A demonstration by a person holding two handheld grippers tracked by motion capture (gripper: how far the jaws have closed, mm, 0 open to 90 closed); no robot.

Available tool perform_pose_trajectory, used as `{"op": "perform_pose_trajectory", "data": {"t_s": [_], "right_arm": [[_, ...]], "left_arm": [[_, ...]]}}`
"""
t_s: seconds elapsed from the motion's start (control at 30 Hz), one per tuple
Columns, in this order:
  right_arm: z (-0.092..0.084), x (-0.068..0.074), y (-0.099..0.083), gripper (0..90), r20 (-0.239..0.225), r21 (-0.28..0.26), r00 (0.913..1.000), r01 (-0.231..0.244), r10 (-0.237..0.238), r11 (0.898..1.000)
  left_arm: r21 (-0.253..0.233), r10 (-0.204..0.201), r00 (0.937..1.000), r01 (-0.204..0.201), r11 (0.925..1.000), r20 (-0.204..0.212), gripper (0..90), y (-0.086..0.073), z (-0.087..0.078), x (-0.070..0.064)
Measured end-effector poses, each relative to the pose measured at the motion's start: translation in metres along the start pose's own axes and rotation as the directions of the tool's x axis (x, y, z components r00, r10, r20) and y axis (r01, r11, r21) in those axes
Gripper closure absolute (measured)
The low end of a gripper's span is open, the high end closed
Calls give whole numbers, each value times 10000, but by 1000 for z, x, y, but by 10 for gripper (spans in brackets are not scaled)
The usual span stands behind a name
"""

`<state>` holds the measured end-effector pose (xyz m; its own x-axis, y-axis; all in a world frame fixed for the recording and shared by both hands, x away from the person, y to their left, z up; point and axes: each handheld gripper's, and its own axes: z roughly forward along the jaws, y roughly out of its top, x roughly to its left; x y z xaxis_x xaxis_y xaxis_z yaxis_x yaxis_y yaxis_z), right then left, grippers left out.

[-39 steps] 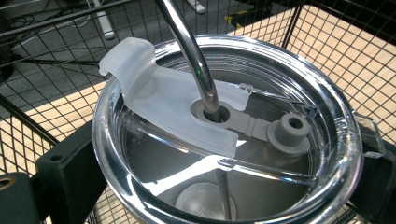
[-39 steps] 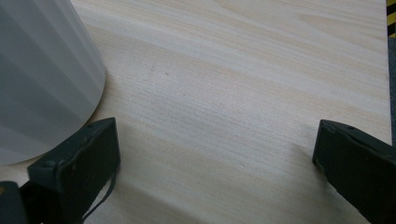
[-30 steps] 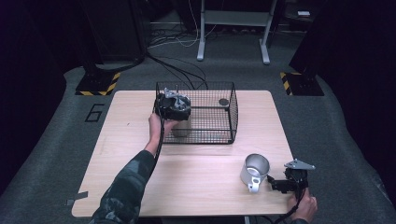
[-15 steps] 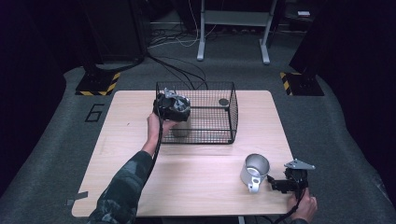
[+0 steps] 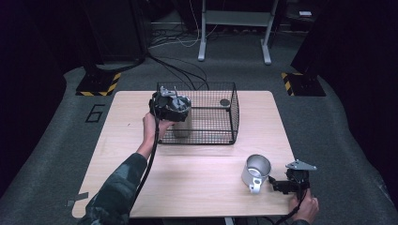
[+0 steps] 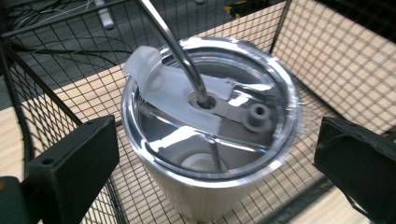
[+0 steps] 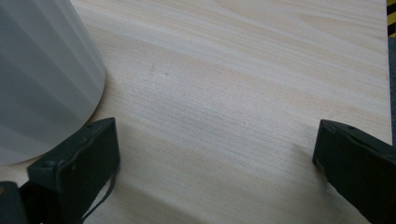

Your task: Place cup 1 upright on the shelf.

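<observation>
Tumbler [image 6: 210, 135]: pale ribbed body, shiny metal rim, clear lid with a frosted flap and a small round stopper hole. A metal straw [image 6: 175, 44] runs through the lid's centre hole and leans up and away. Tumbler stands upright.

Location: inside the black wire basket [image 5: 220, 136], at its left end, on the basket floor. In the high view the tumbler [image 5: 182, 127] is partly covered by the left gripper [image 5: 170, 107], which hangs directly over it at the basket's top edge.

Left gripper [image 6: 215, 154], own view: jaws spread wide, one on each side of the tumbler, neither touching it. Holding nothing.

Basket contents: the tumbler, plus a small dark round object [image 5: 225, 101] near the far right corner; too small to identify. Basket top is open; wire walls close around the tumbler on the near and left sides.

Table [image 5: 117, 159]: light wood. A metal mug [image 5: 256, 171] with a white handle stands upright near the front right edge, well apart from the basket.

Right gripper [image 5: 277, 185]: low at the front right edge, just beside the mug, held by a hand [image 5: 307, 209]. Own view: jaws wide apart over bare table, the mug's [image 7: 42, 79] wall just beside the left jaw; contact cannot be told. Holding nothing.

Left forearm in a camouflage sleeve [image 5: 117, 187] crosses the table toward the basket.
</observation>
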<state>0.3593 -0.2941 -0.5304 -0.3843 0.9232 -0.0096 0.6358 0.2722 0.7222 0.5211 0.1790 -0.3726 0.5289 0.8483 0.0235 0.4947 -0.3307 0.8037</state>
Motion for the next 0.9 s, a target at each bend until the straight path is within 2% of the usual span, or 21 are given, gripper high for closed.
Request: {"op": "perform_pose_trajectory", "data": {"t_s": [0.23,0.4,0.63,0.8,0.9], "right_arm": [[0,0,0,0,-6,5,10000,-16,16,10000],[0,0,0,0,-11,14,10000,-43,43,10000],[0,0,0,0,-14,16,10000,-46,46,10000],[0,0,0,0,-18,16,10000,-47,47,10000],[0,1,0,0,-24,45,9999,-131,131,9999]], "left_arm": [[-208,255,9994,-251,9995,229,3,-4,-30,-5],[-203,412,9987,-406,9990,301,3,-12,-41,-7],[4,631,9975,-631,9980,322,7,-34,-58,-7],[-93,464,9973,-459,9989,567,10,-47,-68,-7],[-205,539,9969,-528,9984,571,12,-56,-78,-8]]}}
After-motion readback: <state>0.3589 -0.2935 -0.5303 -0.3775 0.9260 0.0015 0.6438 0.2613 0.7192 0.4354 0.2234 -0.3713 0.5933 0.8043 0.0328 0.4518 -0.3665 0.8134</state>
